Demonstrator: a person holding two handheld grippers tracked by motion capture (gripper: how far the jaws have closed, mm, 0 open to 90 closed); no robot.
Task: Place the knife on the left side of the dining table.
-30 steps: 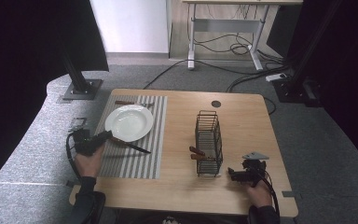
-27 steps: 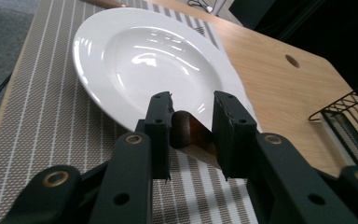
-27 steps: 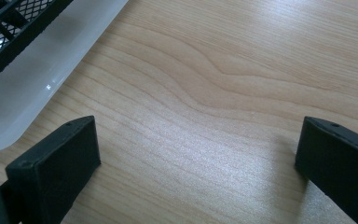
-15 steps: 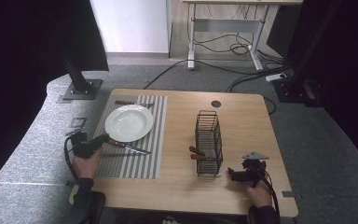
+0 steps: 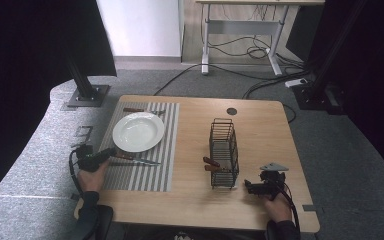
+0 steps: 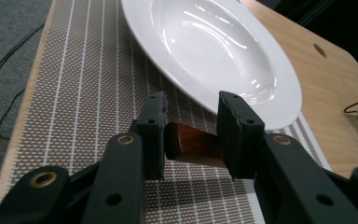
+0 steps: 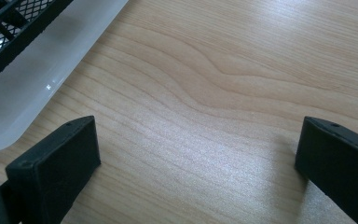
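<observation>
- The left gripper (image 5: pixel 111 152) lies low over the striped placemat (image 5: pixel 145 175), at the near left part of the wooden table (image 5: pixel 260 125). It points to the right across the mat, almost level with it.
- The person's left hand (image 5: pixel 91 176) holds this gripper from behind, and the forearm comes up from the bottom edge of the high view. A black cable loops from the gripper at the hand's left side.
- In the left gripper view, the brown wooden handle of the knife (image 6: pixel 192 144) sits between the two black jaws. The jaws have just been opening. A narrow gap shows at the left pad, and at the right pad I cannot tell if there is contact.
- The knife (image 5: pixel 136 159) lies on the placemat just in front of the white plate (image 5: pixel 138 131), with its blade toward the middle of the table.
- The right gripper (image 5: pixel 248 186) rests on the near right part of the table, close to the black wire basket (image 5: pixel 224 150) and pointing left at it. The right hand (image 5: pixel 275 199) holds it from below and behind, and the grey plate sits on top.
- In the right gripper view its jaws stand wide apart over bare wood, with nothing between them. The basket's clear tray (image 7: pixel 37 70) is at the upper left.
</observation>
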